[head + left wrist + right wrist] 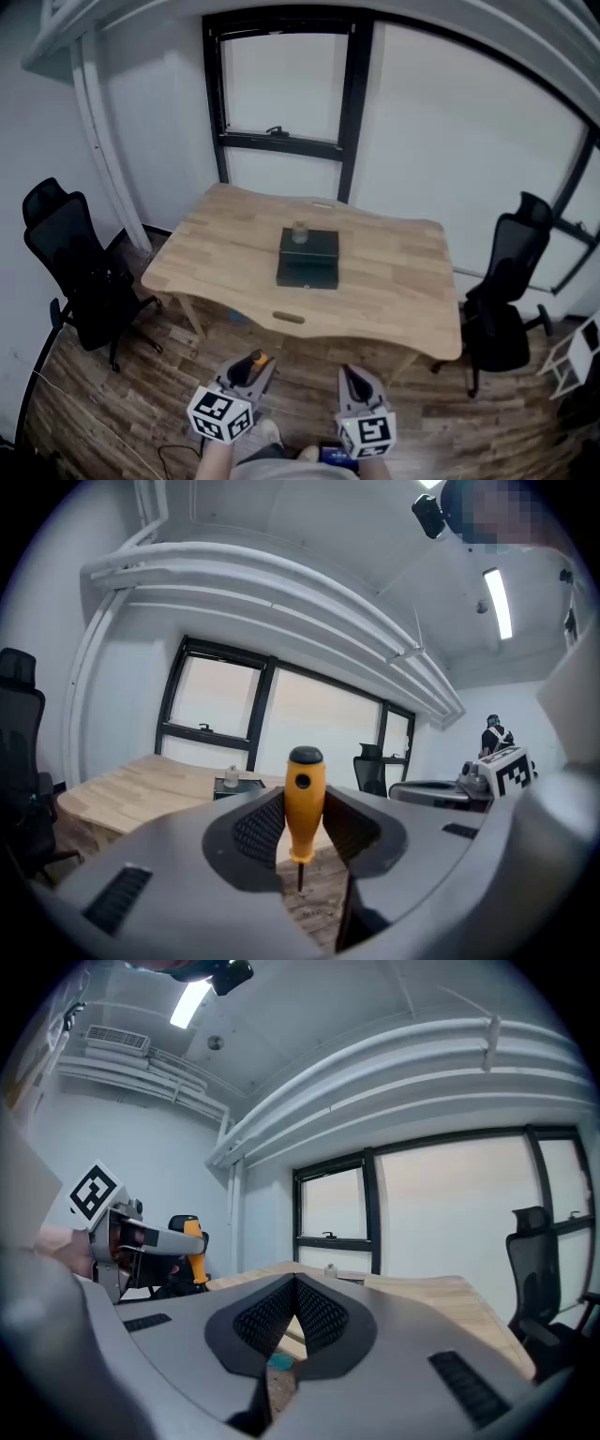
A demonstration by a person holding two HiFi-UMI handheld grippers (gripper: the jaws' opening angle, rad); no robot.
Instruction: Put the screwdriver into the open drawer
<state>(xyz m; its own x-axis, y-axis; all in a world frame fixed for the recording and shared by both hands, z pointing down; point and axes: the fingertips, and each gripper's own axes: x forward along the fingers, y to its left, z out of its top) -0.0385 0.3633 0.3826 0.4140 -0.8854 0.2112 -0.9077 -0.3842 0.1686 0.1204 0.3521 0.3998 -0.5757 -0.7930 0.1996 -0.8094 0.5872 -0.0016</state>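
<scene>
Left tongs (304, 822) clamp one screwdriver (306, 785); right tongs (295, 1290) closed; two chairs (75, 272) (506, 291).

Your left gripper (251, 364) and right gripper (354, 379), seen from above: each is a smooth grey shell (141, 841) carrying a white cube (220, 414) printed with black square markers. Up close, the left gripper's fingers (258, 827) show black, finely ribbed faces set in a dark surround, and the right gripper's fingers (323, 1312) match. Short black slotted strips (467, 1384) sit on the shells behind the fingers.
</scene>
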